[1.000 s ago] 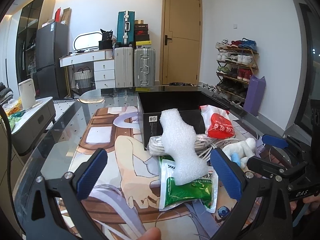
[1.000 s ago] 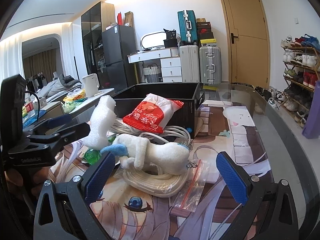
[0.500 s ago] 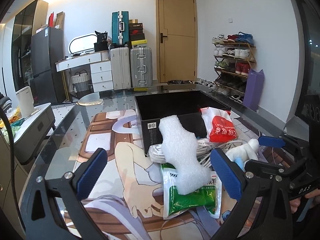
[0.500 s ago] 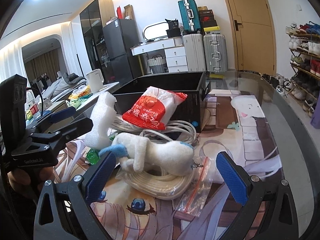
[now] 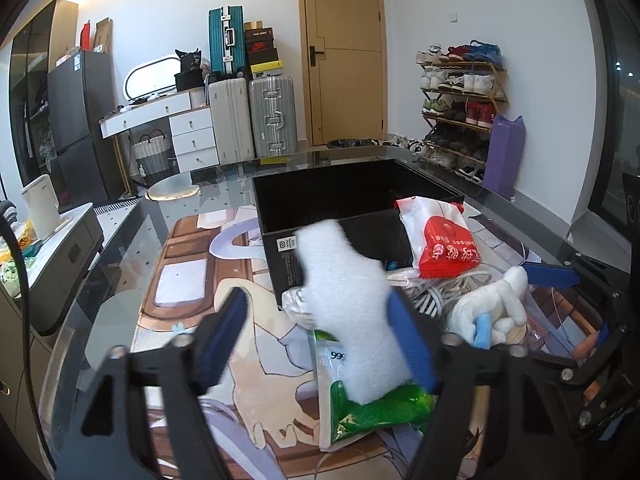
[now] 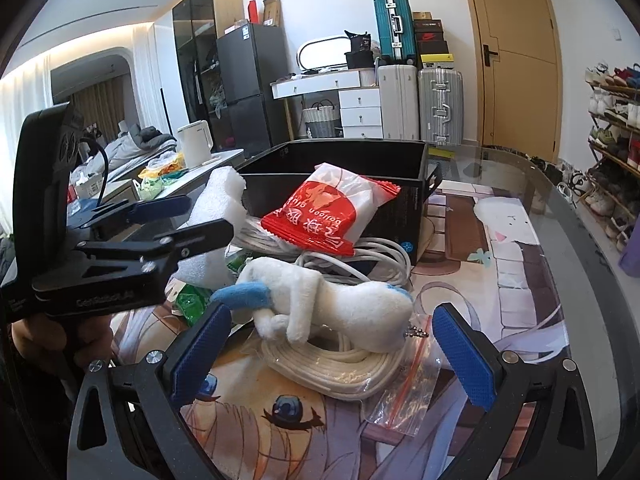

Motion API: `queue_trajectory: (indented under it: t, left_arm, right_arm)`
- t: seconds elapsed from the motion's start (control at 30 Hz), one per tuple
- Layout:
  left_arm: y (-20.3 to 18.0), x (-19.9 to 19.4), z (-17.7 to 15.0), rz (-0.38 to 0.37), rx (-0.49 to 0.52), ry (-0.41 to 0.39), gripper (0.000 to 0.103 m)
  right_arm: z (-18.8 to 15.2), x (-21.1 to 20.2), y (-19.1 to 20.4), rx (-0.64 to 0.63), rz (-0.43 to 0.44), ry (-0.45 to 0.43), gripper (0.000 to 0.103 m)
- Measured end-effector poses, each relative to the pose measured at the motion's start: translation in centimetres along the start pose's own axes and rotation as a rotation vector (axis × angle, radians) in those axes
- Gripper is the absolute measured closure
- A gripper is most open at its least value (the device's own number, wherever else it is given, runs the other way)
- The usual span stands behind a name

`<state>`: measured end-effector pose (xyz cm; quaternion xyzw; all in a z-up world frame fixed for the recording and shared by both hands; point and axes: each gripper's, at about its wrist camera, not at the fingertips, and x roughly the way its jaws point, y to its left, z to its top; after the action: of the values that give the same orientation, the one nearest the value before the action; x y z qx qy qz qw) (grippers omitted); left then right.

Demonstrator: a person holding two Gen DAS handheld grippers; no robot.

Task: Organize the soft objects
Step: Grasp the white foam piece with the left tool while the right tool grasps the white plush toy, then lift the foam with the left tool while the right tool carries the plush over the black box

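Foam piece (image 5: pixel 352 320), white and irregular, lay on top of the pile in front of the black box (image 5: pixel 320 196), partly over a green packet (image 5: pixel 376 408). Left gripper (image 5: pixel 316 334) straddled it: jaws partly closed, right pad touching the foam's side, left pad apart from it, so no pinch yet. Right gripper (image 6: pixel 332 356) had jaws spread wide around the white plush toy (image 6: pixel 332 304), which rested on a coiled cord in a clear bag (image 6: pixel 340 364); neither pad touched it.

Judgement: step in hand was gripping the foam for the box. Centre the foam between the pads before closing, squeeze lightly since it compresses, and lift straight up so the green packet and white cables (image 6: pixel 360 256) stay put.

Writing: red packet (image 6: pixel 332 212) read "balloon glue" inverted, with Chinese characters. Green packet showed "999". Left gripper body carried embossed lettering, not reliably legible.
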<state>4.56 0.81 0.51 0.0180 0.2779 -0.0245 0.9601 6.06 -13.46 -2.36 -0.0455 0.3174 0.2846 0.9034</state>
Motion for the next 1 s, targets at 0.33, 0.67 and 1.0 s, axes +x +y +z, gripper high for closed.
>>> queue_trajectory:
  t: [0.33,0.67,1.0]
  left_arm:
    - [-0.1,-0.4,0.1,-0.046,-0.004,0.005,0.062]
    - [0.2,-1.3,0.4,-0.060,-0.012,-0.018,0.063]
    - [0.8,-2.1,0.8,-0.062,-0.014,-0.039,0.063]
  right_arm:
    - [0.4,0.8,0.9,-0.039,-0.047,0.020,0.000]
    - [1.1,1.5,0.9,-0.038,-0.058,0.023,0.009]
    - [0.7,0.6,0.0,-0.027,-0.005,0.005,0.033]
